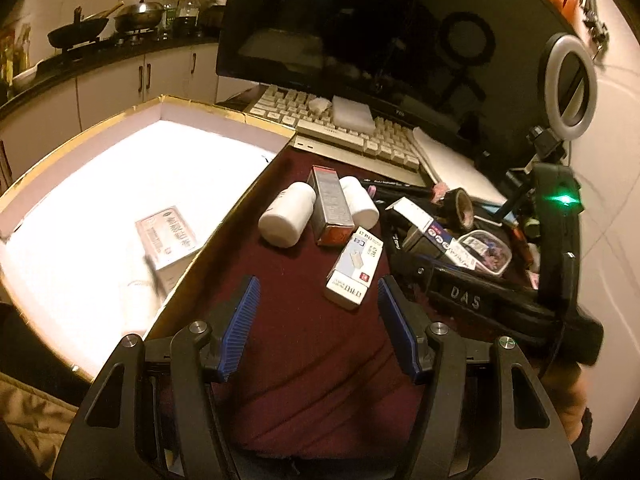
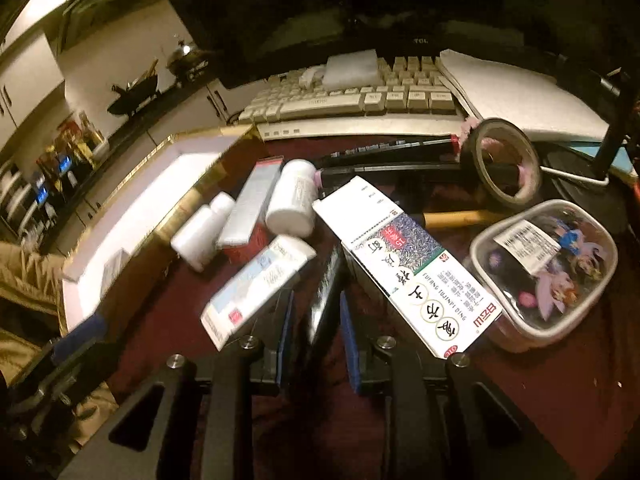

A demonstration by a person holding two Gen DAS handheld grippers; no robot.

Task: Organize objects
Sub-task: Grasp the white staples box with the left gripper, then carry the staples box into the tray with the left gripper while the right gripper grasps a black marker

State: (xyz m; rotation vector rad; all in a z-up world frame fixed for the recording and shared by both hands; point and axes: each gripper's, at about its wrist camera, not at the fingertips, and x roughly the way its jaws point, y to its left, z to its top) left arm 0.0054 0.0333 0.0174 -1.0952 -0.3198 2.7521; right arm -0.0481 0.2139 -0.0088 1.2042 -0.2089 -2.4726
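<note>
My left gripper (image 1: pixel 318 300) is open and empty above the dark red cloth (image 1: pixel 304 360), near the white box with a red square (image 1: pixel 354 268). Beyond lie two white bottles (image 1: pixel 286 214) and a grey-and-red box (image 1: pixel 331 210) between them. My right gripper (image 2: pixel 316 316) is shut on a thin dark box (image 2: pixel 326 292), seen edge-on. Beside it lie the white-and-blue box (image 2: pixel 256 284) on the left and a long white medicine carton (image 2: pixel 408 264) on the right. A large gold-edged white tray (image 1: pixel 120 184) at left holds a silver box (image 1: pixel 168 236).
A keyboard (image 1: pixel 340 124) and monitor (image 1: pixel 360 28) stand behind. A tape roll (image 2: pixel 502 162), a clear tub of trinkets (image 2: pixel 548 268), a pen and a notebook (image 2: pixel 520 92) lie at right. A ring light (image 1: pixel 570 84) stands far right. The right gripper's body (image 1: pixel 500 300) crosses the left view.
</note>
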